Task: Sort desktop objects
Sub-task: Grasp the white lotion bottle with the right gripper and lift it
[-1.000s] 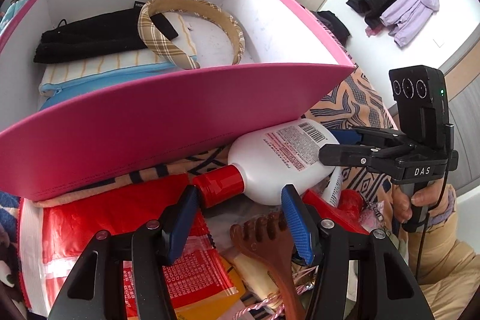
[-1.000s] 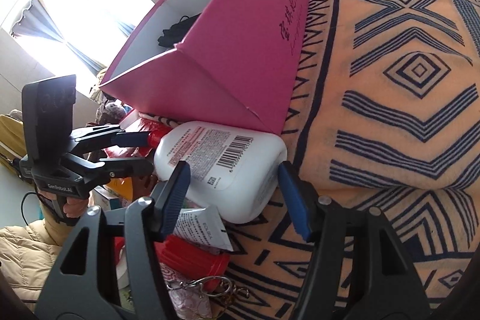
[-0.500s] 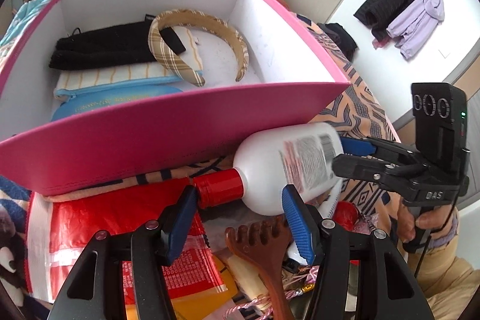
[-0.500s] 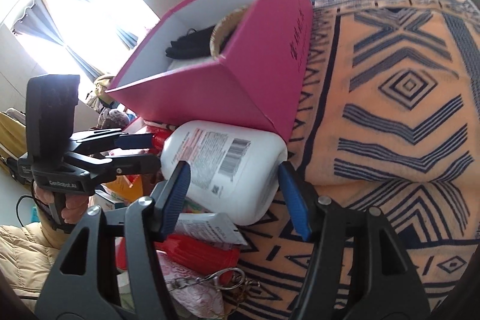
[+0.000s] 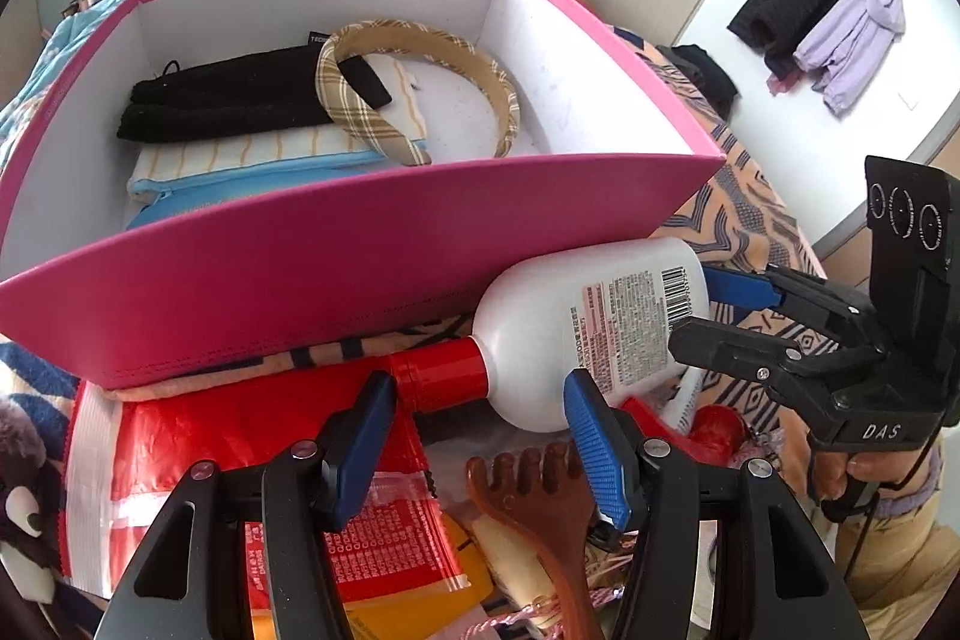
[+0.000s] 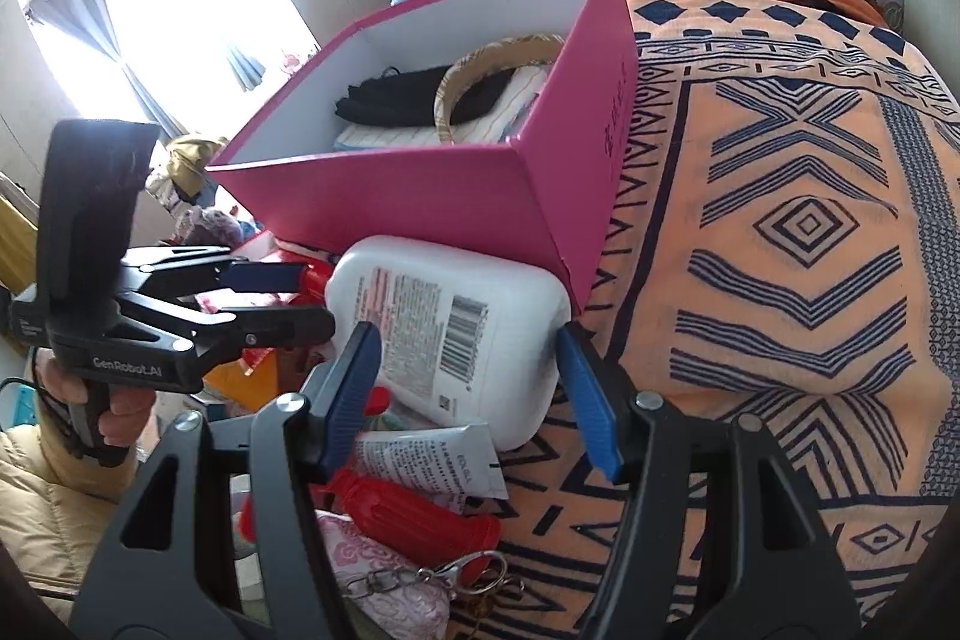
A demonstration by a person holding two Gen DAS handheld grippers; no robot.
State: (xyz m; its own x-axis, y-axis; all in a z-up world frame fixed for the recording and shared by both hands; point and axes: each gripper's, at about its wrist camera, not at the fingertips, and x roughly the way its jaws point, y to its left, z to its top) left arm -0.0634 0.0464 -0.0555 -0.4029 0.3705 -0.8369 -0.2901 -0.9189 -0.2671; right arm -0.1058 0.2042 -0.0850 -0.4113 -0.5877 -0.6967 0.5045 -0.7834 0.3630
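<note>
Step in hand: both grippers carry one white bottle [image 5: 591, 325] toward the pink box [image 5: 360, 268]; a two-handed lift, judged from the shared grip.
Bottle position: lying on its side, raised above the clutter, just in front of the box's near wall and not yet over its rim.
Left gripper [image 5: 480, 445]: jaws at middle width, closed on the neck end, one pad by the red cap [image 5: 441, 382], the other against the white shoulder.
Right gripper [image 6: 468, 394]: jaws at middle width, clamped across the bottle's broad base, pads pressing both flanks (the barcode label faces the camera).
Box contents: a plaid headband [image 5: 414, 100], a black pouch [image 5: 222, 103] and a striped cloth case [image 5: 270, 160] fill the left and middle; the bare floor lies to the right.
Clutter below: a wooden comb [image 5: 540, 502], a red packet [image 5: 252, 436], a squeeze tube [image 6: 432, 460] and a key ring [image 6: 420, 580].
Recommended handling: raise both ends together so the bottle stays level, clear the near wall fully before moving forward, then set it down on the bare right side.
Risk: uneven lifting may twist the bottle out of the neck grip, or its base may catch the wall and tip the box.
</note>
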